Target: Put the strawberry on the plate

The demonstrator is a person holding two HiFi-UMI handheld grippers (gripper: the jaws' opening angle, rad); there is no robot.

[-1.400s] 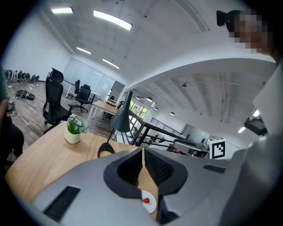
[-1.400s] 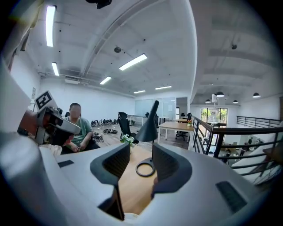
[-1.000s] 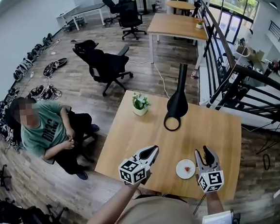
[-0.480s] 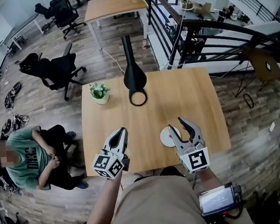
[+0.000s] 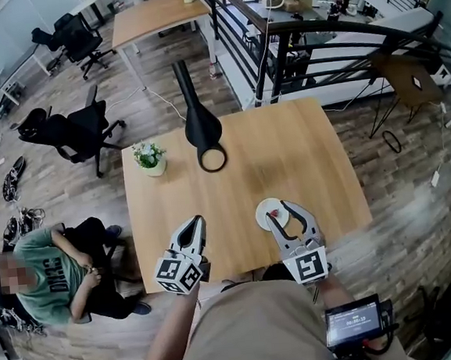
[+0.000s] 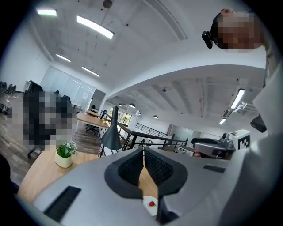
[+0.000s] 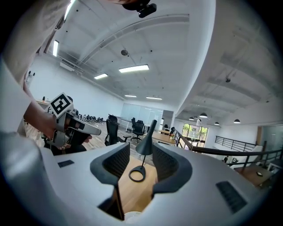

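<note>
Plate holding the strawberry sits near your edge of the table, under your spread, empty right gripper; left gripper pressed together, open room ahead.

We held our left gripper shut at seven o'clock, our right gripper parted and empty at five.
</note>
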